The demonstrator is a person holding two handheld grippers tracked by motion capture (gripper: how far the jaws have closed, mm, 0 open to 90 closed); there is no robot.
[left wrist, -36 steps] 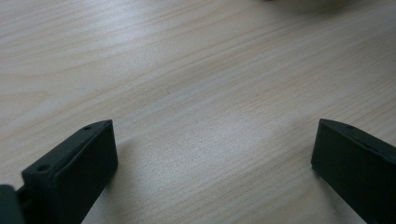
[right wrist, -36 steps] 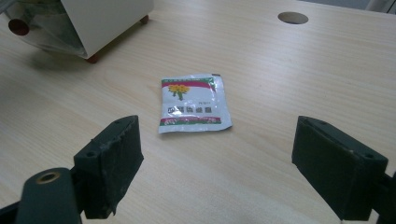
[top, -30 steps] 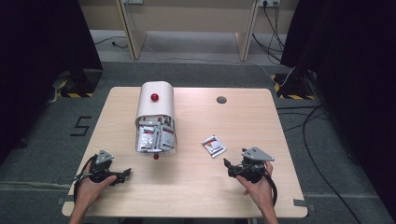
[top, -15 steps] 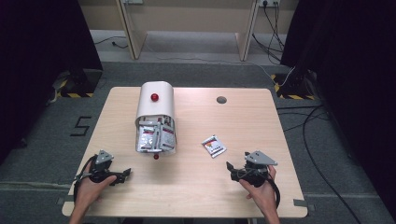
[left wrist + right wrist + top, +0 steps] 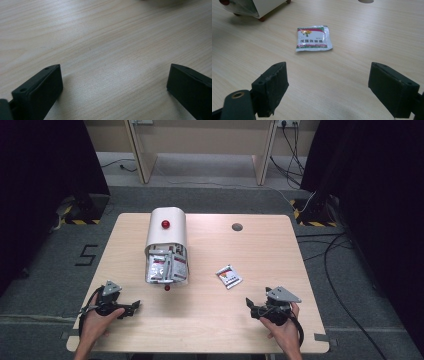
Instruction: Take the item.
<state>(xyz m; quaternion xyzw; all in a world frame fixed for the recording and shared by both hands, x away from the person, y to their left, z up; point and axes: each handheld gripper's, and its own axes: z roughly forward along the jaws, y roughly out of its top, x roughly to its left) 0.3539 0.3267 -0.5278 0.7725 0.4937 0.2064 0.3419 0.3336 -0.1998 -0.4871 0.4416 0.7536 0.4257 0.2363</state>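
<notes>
Right gripper (image 5: 256, 306), jaws spread wide, low on table (image 5: 210, 320) and aimed at loose sachet (image 5: 313, 38) lying flat near sachet dispenser (image 5: 166, 250), likely lining up a pick; left gripper (image 5: 131, 306) open, idle.

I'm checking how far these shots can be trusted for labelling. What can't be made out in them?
- Packet print: too small and blurred in the right gripper view.
- Packets inside the white container: high view, jumbled, count unclear.
- Container in the left gripper view: cut off by the top edge.
</notes>
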